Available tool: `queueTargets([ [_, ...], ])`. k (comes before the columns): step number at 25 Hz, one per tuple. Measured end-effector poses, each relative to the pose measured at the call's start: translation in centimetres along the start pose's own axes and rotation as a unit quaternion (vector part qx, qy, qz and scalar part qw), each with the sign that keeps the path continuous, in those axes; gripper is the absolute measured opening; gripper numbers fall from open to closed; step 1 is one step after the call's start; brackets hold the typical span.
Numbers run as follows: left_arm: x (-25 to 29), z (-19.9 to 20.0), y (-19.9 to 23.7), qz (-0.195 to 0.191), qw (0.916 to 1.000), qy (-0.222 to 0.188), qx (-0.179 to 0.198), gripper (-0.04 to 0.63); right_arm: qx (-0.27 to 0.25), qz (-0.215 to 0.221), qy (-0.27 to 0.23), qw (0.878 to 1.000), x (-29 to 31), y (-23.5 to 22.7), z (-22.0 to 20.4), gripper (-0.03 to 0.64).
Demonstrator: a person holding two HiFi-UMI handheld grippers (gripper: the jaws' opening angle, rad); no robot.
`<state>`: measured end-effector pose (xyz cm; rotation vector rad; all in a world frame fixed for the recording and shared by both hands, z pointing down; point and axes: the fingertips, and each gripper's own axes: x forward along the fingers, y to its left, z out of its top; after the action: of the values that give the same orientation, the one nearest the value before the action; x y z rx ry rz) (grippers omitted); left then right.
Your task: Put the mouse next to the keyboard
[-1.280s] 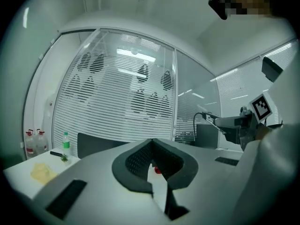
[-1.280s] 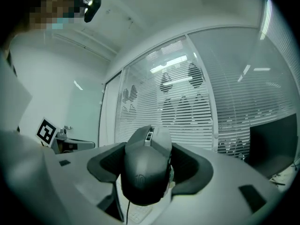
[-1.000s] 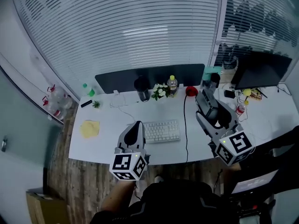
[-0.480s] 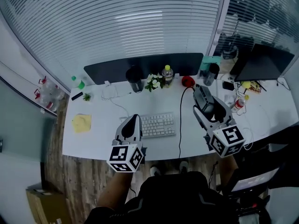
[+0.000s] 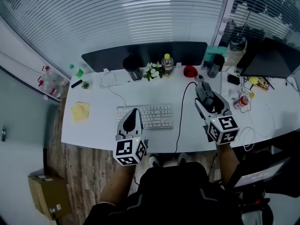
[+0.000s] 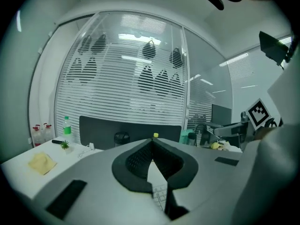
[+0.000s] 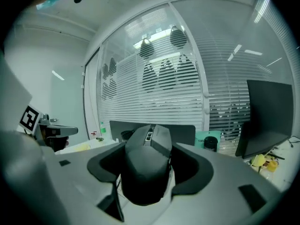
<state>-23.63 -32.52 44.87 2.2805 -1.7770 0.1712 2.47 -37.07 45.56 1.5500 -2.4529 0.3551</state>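
Right gripper [image 5: 202, 89] grips the dark mouse [image 7: 146, 165] between wide-set jaws above the desk [image 5: 93, 130], right of the keyboard [image 5: 152, 116]; left gripper [image 5: 135, 112], jaws closed and empty, hovers over the keyboard's left end

The mouse [image 7: 149, 172] is dark plastic, matt and smooth. The left gripper [image 6: 151, 143] and right gripper [image 5: 205, 91] have matt grey plastic shells. The left one's black pads [image 6: 136, 163] look finely ribbed, like rubber. The keyboard [image 5: 145, 116] is white plastic. The desk [image 5: 96, 128] has a smooth white top with a faint sheen. On its left lies a soft yellow cloth [image 5: 79, 111]. Along its far edge stands a dark matt panel [image 5: 145, 55], and before that a clear plastic bottle [image 5: 167, 65]. A smooth black cable [image 5: 180, 123] crosses the top. The floor [image 5: 79, 172] is grained wood planks. The box [image 5: 49, 197], near left, is brown cardboard. The blinds [image 5: 140, 18] are pale smooth slats.
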Motion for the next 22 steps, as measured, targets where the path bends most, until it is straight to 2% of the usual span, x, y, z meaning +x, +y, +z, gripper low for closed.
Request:
queueTargets([
  [9,1.5,-5.1,-0.5,0.025,0.9986,0.046,-0.003,0.031,0.011,0.002,0.065,0.998,3.1,-2.5,-7.3,0.295],
  [14,2.0,-7.7,0.1,0.053,0.9962,0.069,0.002,0.031,0.013,0.009,0.099,0.995,4.6,-3.0,-11.1,0.295],
  [22,1.9,-11.0,0.0,0.057,0.9936,0.098,-0.002,0.031,0.028,0.014,0.151,0.988,6.5,-3.2,-17.3,0.295],
])
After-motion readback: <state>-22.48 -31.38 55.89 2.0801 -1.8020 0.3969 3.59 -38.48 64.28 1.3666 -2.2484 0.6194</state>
